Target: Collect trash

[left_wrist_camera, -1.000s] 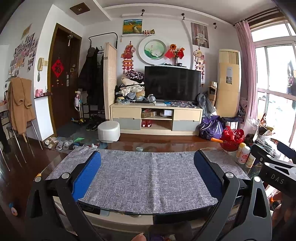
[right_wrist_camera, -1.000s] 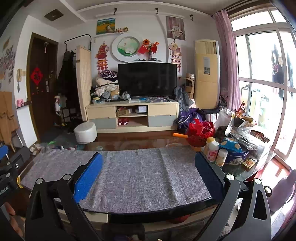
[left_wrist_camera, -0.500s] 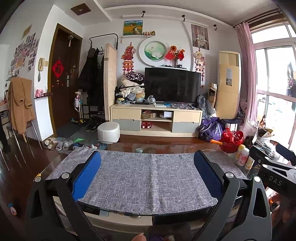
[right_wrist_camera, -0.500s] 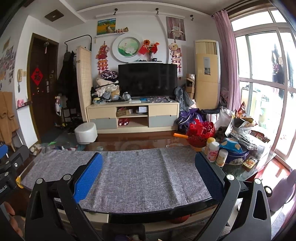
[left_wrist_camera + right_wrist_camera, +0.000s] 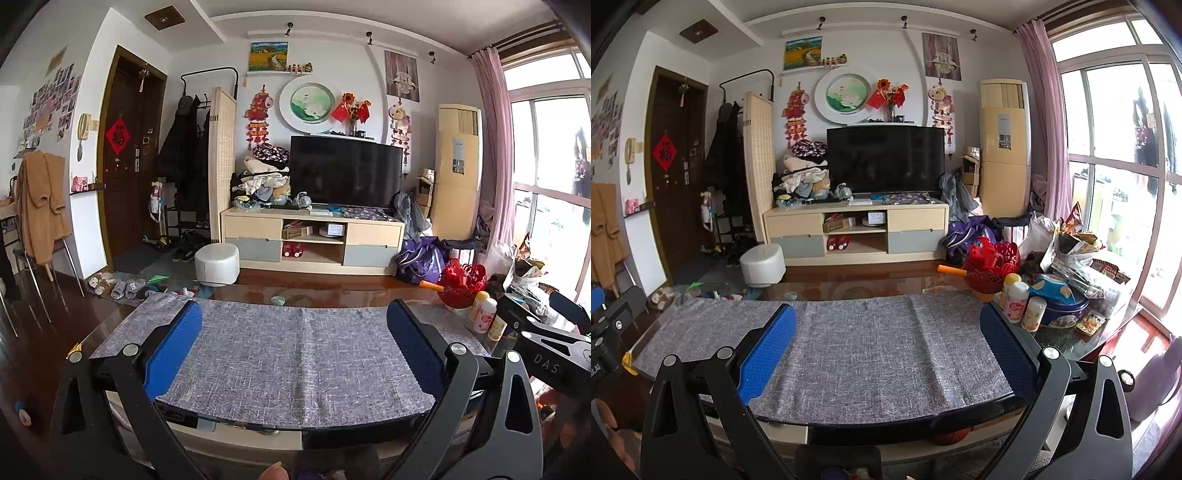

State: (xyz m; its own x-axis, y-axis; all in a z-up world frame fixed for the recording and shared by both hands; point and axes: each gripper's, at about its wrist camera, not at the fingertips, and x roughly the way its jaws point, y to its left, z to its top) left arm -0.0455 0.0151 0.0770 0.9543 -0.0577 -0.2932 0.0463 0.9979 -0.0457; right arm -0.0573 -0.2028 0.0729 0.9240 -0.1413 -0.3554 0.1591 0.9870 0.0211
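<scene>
Left tongs (image 5: 295, 332) agape, right tongs (image 5: 888, 332) agape, over grey mat (image 5: 868, 350)

The right claw (image 5: 886, 343) hangs wide open above a grey cloth (image 5: 871, 343) covering the tabletop (image 5: 1071, 343). Bottles (image 5: 1015, 301) and snack bags (image 5: 1082, 266) crowd its right end.

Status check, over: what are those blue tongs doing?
Both tongs open, empty. No trash picked; grey cloth bare. Clutter pile at table's right end.

Glass table (image 5: 1067, 341) under grey cloth (image 5: 871, 347), bottles (image 5: 1015, 301) and tin (image 5: 1065, 312) at right
</scene>
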